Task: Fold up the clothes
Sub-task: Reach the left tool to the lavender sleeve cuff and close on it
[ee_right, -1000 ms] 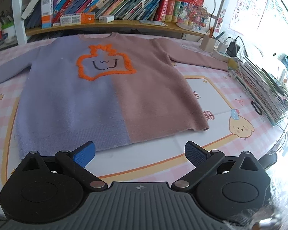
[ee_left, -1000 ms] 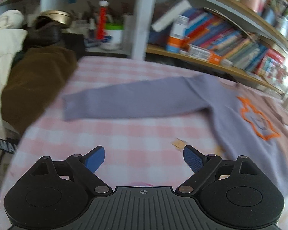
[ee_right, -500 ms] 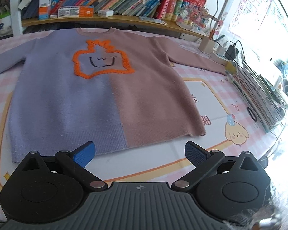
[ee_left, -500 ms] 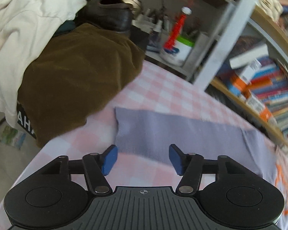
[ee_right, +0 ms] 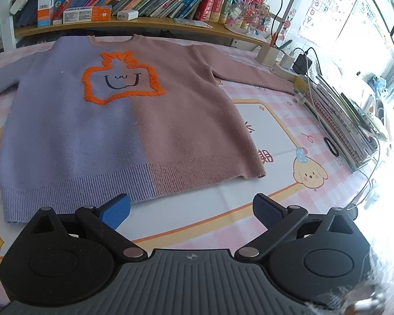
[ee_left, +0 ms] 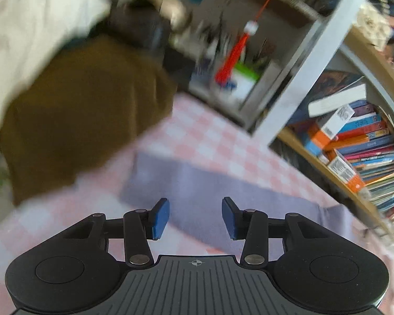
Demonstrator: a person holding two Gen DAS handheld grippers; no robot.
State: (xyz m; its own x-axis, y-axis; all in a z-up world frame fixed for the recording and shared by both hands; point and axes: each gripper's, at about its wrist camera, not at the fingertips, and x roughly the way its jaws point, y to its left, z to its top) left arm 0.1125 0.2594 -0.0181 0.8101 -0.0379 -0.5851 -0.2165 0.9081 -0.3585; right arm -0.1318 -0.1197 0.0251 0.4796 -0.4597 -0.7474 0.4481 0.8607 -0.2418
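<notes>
Sweater (ee_right: 134, 120) flat on table (ee_right: 275, 131) — both claws open (left (ee_left: 194, 216) over purple sleeve (ee_left: 223, 191), maybe touching; right (ee_right: 191, 210) near hem).

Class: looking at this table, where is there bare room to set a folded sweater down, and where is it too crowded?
Free: the printed mat between the sweater hem's pink side and the stacked books at the right edge. Crowded: the right edge with chargers and cables; the far-left corner by the brown garment.

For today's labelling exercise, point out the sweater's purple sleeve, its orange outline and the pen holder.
purple sleeve (ee_left: 197, 181), left wrist view, middle of the flat sleeve.
orange outline (ee_right: 88, 84), right wrist view, left edge.
pen holder (ee_right: 268, 55), right wrist view, front face.
</notes>
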